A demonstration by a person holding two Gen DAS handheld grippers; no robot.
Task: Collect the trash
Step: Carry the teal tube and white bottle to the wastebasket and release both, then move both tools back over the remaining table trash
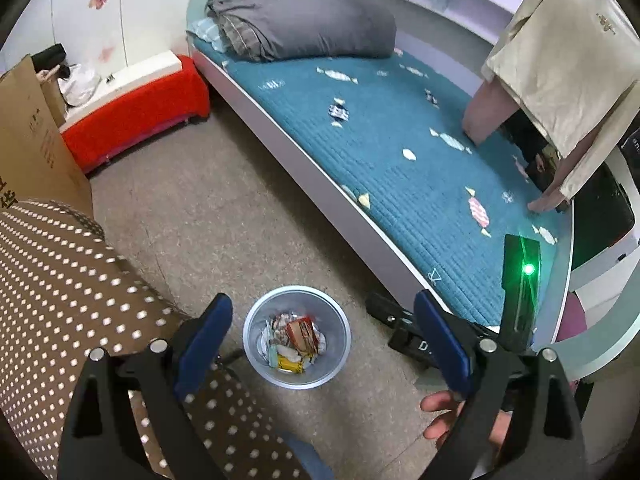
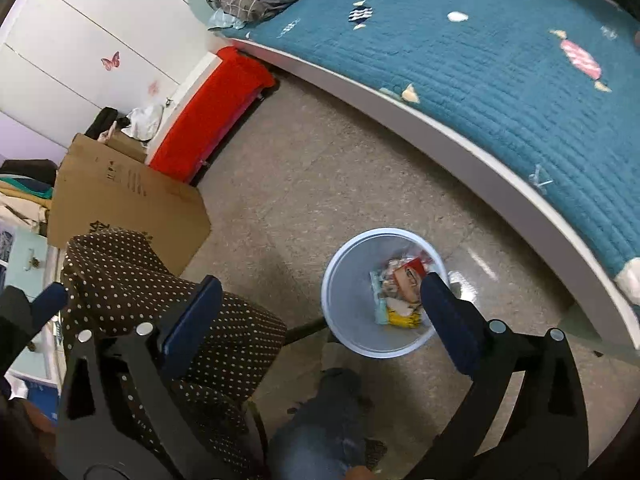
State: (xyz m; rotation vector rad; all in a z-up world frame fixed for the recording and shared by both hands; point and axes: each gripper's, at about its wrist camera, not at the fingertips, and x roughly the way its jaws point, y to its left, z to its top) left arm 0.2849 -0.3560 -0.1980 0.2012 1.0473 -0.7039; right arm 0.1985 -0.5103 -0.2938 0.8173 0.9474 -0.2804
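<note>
Left wrist: left gripper (image 1: 323,342) jaws wide apart, empty, above the wastebasket (image 1: 297,376) on the floor beside the bed (image 1: 400,168); wrappers (image 1: 294,340) lie inside. Right wrist: right gripper (image 2: 320,300) spread wide, empty, over the same wastebasket (image 2: 348,300).

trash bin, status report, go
Left gripper open, nothing between the fingers. Right gripper open, empty too. Trash bin on floor beside bed, wrappers inside. Polka-dot chair close at left.
</note>
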